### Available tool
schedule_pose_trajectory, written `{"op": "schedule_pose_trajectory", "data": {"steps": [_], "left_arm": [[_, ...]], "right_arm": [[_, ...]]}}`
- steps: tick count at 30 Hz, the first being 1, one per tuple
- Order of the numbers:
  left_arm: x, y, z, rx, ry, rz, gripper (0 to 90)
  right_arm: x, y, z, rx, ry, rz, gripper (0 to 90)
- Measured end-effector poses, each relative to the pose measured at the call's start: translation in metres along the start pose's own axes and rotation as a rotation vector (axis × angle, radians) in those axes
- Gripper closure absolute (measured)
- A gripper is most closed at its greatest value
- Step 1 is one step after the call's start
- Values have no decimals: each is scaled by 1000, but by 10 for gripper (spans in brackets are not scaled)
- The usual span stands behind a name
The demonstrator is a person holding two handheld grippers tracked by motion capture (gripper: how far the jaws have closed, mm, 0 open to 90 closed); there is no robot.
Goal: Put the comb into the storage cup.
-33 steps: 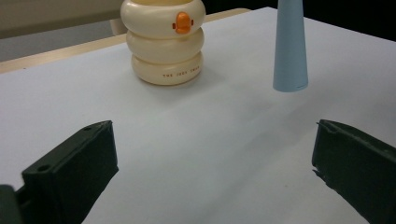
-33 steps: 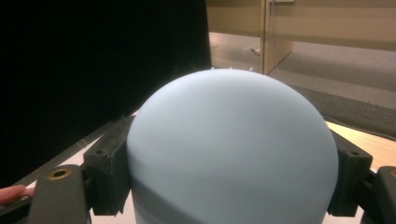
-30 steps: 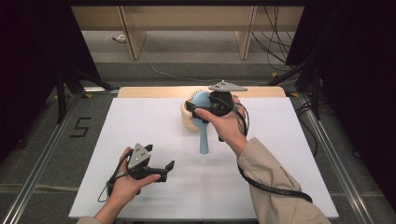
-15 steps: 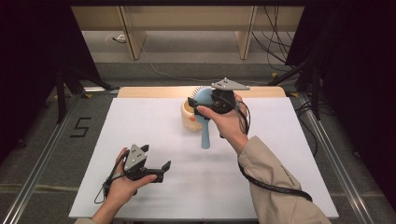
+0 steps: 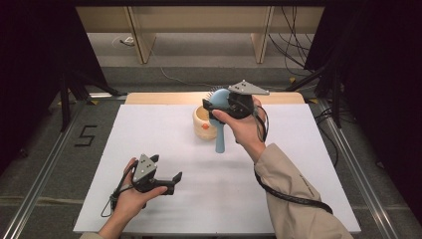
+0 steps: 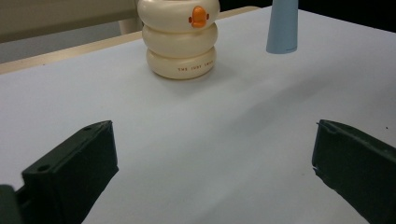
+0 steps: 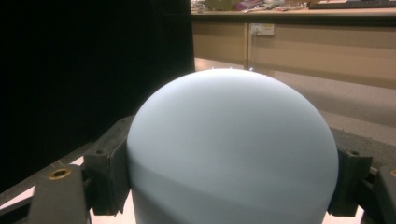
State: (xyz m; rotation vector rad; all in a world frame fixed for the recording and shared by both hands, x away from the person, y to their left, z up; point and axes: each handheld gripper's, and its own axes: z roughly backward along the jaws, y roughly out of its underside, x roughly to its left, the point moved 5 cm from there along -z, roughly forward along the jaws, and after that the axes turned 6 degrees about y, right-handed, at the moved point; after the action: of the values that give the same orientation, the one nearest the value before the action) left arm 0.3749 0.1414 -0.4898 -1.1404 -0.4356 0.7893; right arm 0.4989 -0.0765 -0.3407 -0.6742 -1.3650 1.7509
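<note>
Hairbrush (image 5: pixel 220 119) (blue) clamped in right gripper (image 5: pixel 219 105).

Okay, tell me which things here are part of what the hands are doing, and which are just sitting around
In use:
- blue hairbrush, clamped by its head in the right gripper
- cream ringed holder with orange duck bill, beside the brush

Idle or background:
- left gripper, open over bare white table
- number 5 on the floor

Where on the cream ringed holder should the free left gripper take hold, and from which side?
Judging by its shape, take the cream holder across its sides at one of the grooves between its stacked rings, coming in level from the near side where the left gripper sits open. The grooves should seat the fingers; the blue brush in the right gripper crowds the top.
</note>
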Motion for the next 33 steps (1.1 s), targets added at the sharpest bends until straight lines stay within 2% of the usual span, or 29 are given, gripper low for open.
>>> {"op": "schedule_pose_trajectory", "data": {"steps": [33], "left_arm": [[0, 0, -1, 1, 0, 1, 0]], "right_arm": [[-18, -14, -2, -81, 51, 12, 214]]}}
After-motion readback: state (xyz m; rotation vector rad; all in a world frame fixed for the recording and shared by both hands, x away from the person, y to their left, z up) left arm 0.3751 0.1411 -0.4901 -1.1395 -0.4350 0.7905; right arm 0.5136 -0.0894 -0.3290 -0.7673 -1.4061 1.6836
